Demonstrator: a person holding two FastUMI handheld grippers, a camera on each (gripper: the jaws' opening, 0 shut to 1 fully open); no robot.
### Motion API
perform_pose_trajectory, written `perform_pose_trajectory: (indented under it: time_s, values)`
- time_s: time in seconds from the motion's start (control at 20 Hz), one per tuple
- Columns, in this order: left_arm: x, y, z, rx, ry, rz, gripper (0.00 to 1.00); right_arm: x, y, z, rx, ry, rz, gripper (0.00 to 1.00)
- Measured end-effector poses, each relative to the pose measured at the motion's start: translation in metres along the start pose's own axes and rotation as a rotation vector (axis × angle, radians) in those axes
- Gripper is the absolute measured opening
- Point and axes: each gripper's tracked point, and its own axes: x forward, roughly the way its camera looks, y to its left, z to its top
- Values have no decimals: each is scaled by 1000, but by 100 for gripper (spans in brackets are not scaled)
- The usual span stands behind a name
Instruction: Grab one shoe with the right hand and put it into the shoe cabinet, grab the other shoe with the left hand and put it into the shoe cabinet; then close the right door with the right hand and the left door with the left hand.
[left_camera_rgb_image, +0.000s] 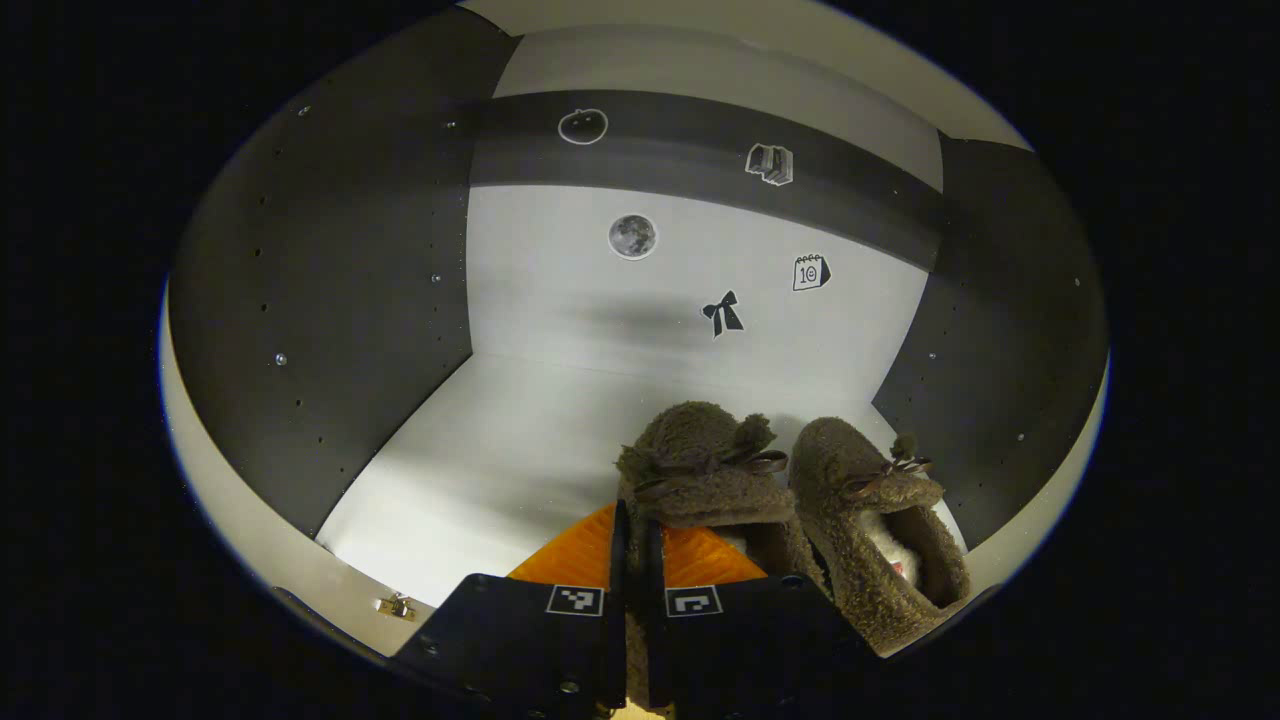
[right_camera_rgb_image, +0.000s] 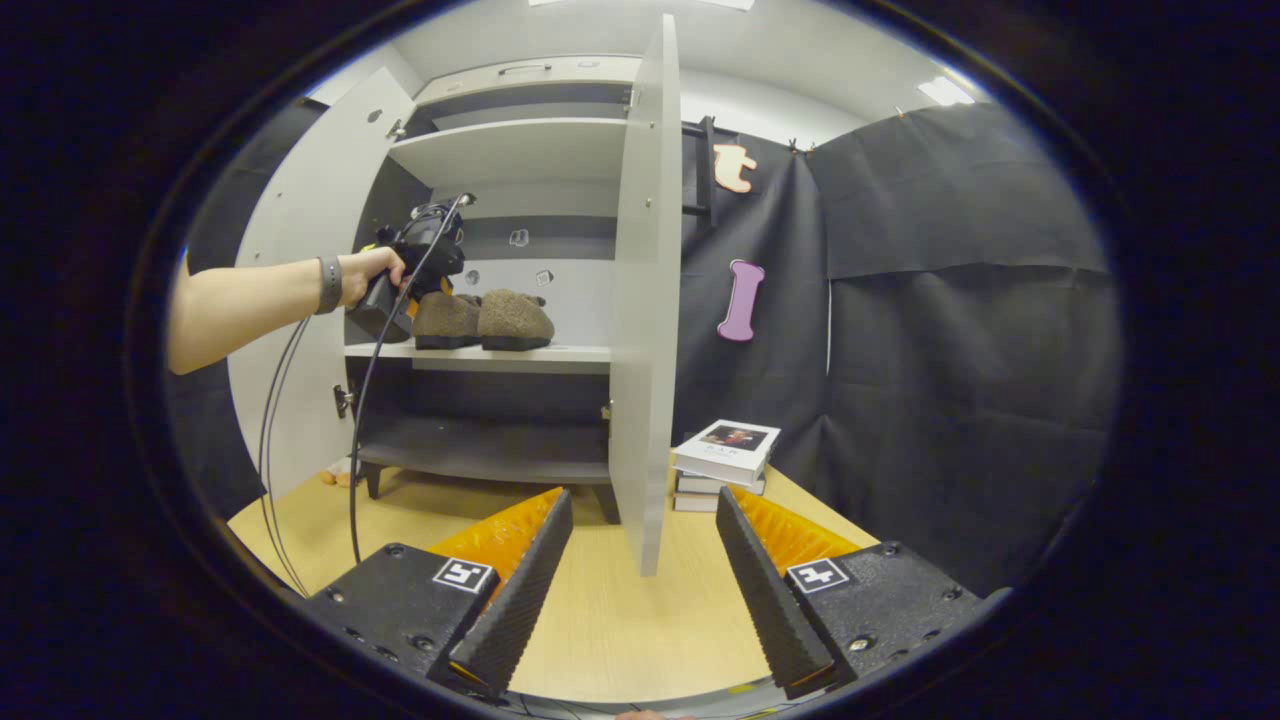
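Note:
Two brown fuzzy shoes with small bows stand side by side on the cabinet's middle shelf (left_camera_rgb_image: 500, 450). In the left gripper view, my left gripper (left_camera_rgb_image: 635, 522) is shut on the heel rim of the left shoe (left_camera_rgb_image: 700, 465), and the right shoe (left_camera_rgb_image: 865, 500) stands free beside it. The right gripper view shows both shoes from afar, the left shoe (right_camera_rgb_image: 445, 318) and the right shoe (right_camera_rgb_image: 515, 317), with a hand holding the left gripper (right_camera_rgb_image: 415, 275) at the left shoe's heel. My right gripper (right_camera_rgb_image: 642, 500) is open over the table, holding nothing, just in front of the right door's edge (right_camera_rgb_image: 640, 300).
Both cabinet doors stand open: the left door (right_camera_rgb_image: 300, 270) is swung wide and the right door is seen edge-on. A stack of books (right_camera_rgb_image: 725, 450) lies on the wooden table (right_camera_rgb_image: 600, 620) right of the cabinet. Cables (right_camera_rgb_image: 355, 440) hang from the left gripper. Stickers (left_camera_rgb_image: 632, 236) dot the cabinet's back wall.

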Motion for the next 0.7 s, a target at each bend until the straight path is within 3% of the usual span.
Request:
perform_pose_trajectory:
  time_s: [0.15,0.25,0.3,0.35,0.5,0.55,0.6,0.7]
  values:
    - [-1,-5,2,26,-24,-15,17,-1,0,0,-4,-1,8,92]
    - [-5,-4,4,49,-37,-15,27,0,0,-2,-9,3,7,92]
    - [-8,-3,5,51,-40,-7,39,0,0,-3,-7,8,9,92]
    - [-13,-2,8,49,-53,-5,35,0,-1,-4,-5,11,11,92]
    - [-29,3,16,48,-93,9,72,0,0,-3,-6,9,17,92]
    - [-34,8,17,51,-110,30,72,-1,1,-2,-9,6,19,92]
    - [-47,15,18,55,-131,47,99,-1,2,-3,-11,6,24,92]
    - [-65,21,29,67,-211,57,98,-3,4,-6,-9,16,40,92]
